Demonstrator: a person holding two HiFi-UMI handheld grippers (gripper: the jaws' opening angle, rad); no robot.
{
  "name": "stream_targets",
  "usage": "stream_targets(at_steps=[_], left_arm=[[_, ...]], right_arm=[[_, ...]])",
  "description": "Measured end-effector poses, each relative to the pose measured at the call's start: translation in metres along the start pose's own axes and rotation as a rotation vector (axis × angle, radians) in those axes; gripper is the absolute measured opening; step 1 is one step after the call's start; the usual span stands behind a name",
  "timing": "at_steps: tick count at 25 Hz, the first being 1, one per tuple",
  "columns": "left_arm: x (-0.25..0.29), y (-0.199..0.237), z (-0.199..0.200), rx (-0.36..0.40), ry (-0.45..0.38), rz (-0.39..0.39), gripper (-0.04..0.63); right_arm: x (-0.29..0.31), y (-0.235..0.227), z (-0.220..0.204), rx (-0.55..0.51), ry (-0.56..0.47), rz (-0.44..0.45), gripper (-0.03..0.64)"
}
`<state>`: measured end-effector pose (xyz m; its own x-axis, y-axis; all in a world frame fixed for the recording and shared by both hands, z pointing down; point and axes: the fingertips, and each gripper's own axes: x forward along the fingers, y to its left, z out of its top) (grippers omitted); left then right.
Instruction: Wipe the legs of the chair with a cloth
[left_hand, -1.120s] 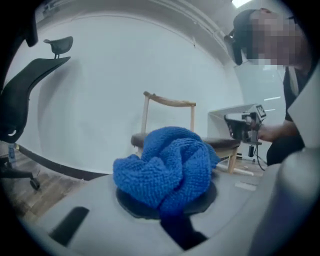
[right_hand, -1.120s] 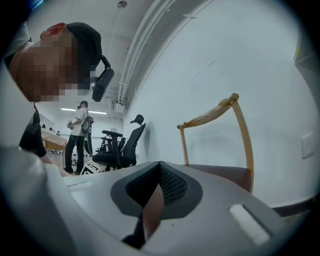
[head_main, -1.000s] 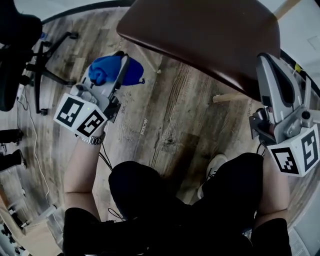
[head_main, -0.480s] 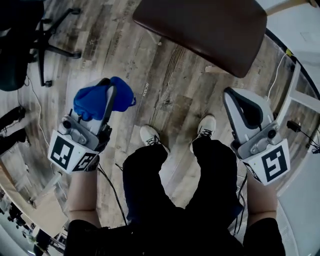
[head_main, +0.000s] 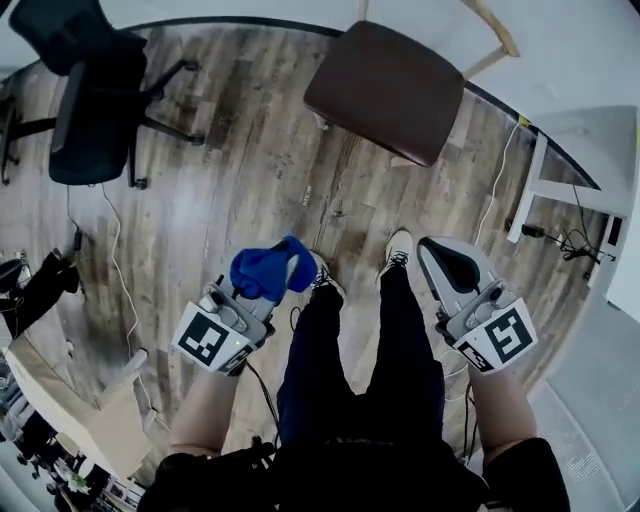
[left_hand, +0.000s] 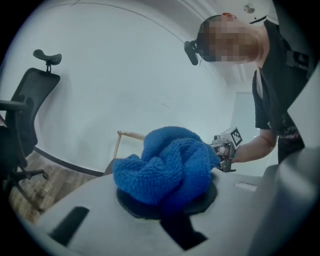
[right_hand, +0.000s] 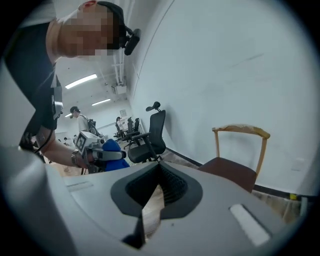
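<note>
Black office chair (head_main: 95, 110) far L. L gripper (head_main: 285, 270) pinching bunched blue cloth (head_main: 255, 270) above wood floor (head_main: 250, 170). Wooden chair (head_main: 385, 90), brown seat, ahead, well apart from cloth. R gripper (head_main: 440, 258): jaws pressed together, empty.

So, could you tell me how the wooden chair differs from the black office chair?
The wooden chair has a brown seat and pale wood frame; the office chair is all black. The office chair has a spoked base and a headrest; the wooden chair has neither. Both stand on the floor.
</note>
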<state>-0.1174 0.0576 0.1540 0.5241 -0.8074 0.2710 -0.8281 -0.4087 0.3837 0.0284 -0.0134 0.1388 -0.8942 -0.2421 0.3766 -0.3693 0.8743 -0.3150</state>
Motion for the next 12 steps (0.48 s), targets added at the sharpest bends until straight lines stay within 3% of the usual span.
stream_targets(at_steps=[7, 12], left_arm=[[-0.055, -0.081, 0.08, -0.037, 0.018, -0.063, 0.063], [-0.07, -0.139, 0.104, -0.024, 0.033, -0.133, 0.063]], right_arm=[[-0.076, 0.071, 0.095, 0.048, -0.146, -0.106, 0.008], [-0.126, 0.118, 0.115, 0.065, -0.21, -0.109, 0.008]])
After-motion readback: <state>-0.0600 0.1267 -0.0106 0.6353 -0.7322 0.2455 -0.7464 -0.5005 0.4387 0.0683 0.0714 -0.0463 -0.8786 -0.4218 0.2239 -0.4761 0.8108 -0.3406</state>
